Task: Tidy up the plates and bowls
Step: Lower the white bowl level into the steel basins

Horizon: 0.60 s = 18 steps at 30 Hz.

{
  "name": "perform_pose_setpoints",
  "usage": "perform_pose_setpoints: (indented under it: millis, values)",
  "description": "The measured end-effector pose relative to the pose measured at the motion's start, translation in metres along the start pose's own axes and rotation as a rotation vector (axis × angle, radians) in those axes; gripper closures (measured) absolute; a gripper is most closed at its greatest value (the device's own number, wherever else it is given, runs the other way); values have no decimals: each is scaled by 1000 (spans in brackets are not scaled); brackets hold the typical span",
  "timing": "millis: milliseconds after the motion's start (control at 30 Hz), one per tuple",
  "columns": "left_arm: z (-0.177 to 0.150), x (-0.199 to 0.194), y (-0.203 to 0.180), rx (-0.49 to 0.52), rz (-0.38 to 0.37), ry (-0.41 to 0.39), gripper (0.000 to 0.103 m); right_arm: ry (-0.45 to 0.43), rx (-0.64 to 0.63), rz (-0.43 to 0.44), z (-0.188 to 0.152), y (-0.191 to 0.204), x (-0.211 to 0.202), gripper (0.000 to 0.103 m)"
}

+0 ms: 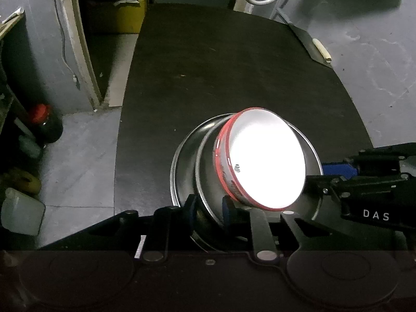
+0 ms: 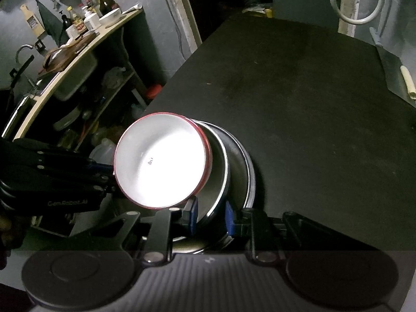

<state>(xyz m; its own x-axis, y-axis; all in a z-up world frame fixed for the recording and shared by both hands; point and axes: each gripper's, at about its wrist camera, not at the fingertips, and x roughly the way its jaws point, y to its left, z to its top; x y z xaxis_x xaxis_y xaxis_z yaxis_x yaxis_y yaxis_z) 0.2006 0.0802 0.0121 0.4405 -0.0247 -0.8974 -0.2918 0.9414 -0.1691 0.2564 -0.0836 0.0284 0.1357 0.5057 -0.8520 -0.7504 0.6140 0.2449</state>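
Note:
A white enamel bowl with a red rim (image 1: 265, 161) (image 2: 161, 161) sits nested in a steel bowl (image 1: 205, 171) (image 2: 221, 171), which lies in a wider steel plate (image 1: 178, 161) (image 2: 247, 171) over the black table. My left gripper (image 1: 209, 208) is shut on the steel rim at the near edge, one blue pad inside and one outside. The right gripper (image 2: 211, 217) clamps the steel rim the same way on the opposite side. Each gripper shows in the other's view, the right gripper body (image 1: 364, 179) and the left gripper body (image 2: 65, 179). Whether the stack touches the table is hidden.
The black table (image 1: 234, 65) (image 2: 312, 91) stretches ahead. A steel blade with a pale handle (image 1: 321, 49) (image 2: 405, 80) lies at its far right corner. A counter (image 2: 78, 49) with bottles and a white bowl (image 2: 110, 15) stands left, over cluttered shelves. On the floor are a yellow bin (image 1: 130, 15) and a red-capped bottle (image 1: 44, 124).

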Motion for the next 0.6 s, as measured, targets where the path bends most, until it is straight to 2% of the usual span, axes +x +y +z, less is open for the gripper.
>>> perform_pose_setpoints:
  millis: [200, 600]
  values:
    - [0, -2, 0, -4, 20, -10, 76, 1, 11, -8, -2, 2, 0, 77]
    - [-1, -4, -5, -6, 45, -20, 75, -26, 27, -27, -6, 2, -3, 77]
